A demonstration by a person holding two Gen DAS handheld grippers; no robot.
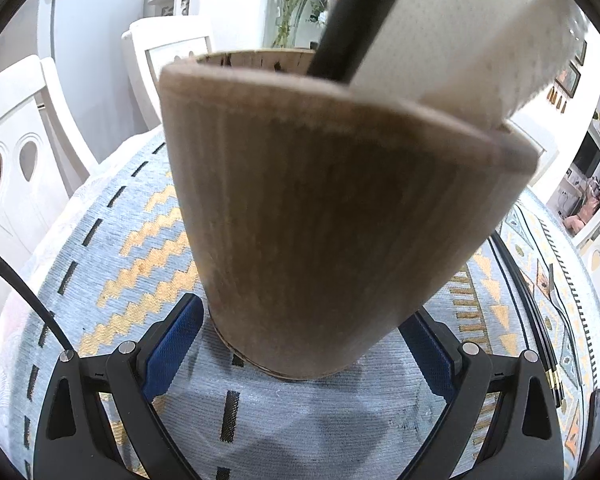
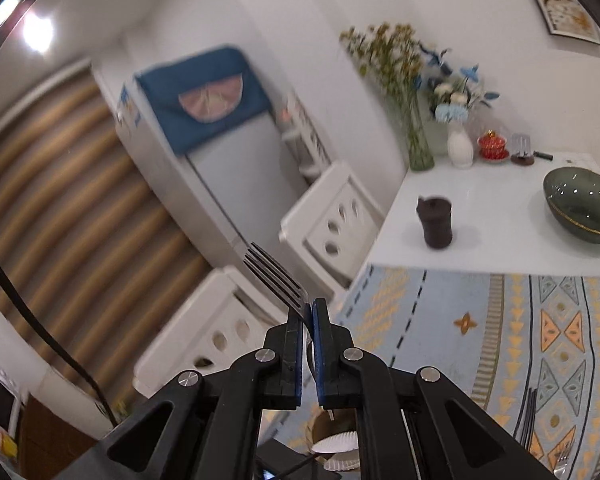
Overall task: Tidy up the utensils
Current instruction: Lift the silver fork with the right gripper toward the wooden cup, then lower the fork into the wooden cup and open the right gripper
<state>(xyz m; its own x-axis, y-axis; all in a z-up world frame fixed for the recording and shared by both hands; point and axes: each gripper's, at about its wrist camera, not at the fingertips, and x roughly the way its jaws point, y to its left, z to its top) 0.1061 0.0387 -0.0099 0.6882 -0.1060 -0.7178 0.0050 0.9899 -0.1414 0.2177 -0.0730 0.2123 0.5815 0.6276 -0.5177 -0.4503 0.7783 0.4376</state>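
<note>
Wooden and round, the tall utensil holder [image 1: 332,216] stands on the counter [image 1: 148,240], clamped by the left gripper [image 1: 304,344], while the right gripper [image 2: 309,316], closed on the dark metal fork [image 2: 274,276], carries it tines forward, above the holder's mouth.

You get bright, even indoor light, a ceiling lamp [image 2: 38,34] glaring in the right wrist view where the refrigerator [image 2: 204,128] is motion-blurred, soft shadows under the near, unfocused wooden holder [image 1: 332,220], and bent, dark fisheye edges.
</note>
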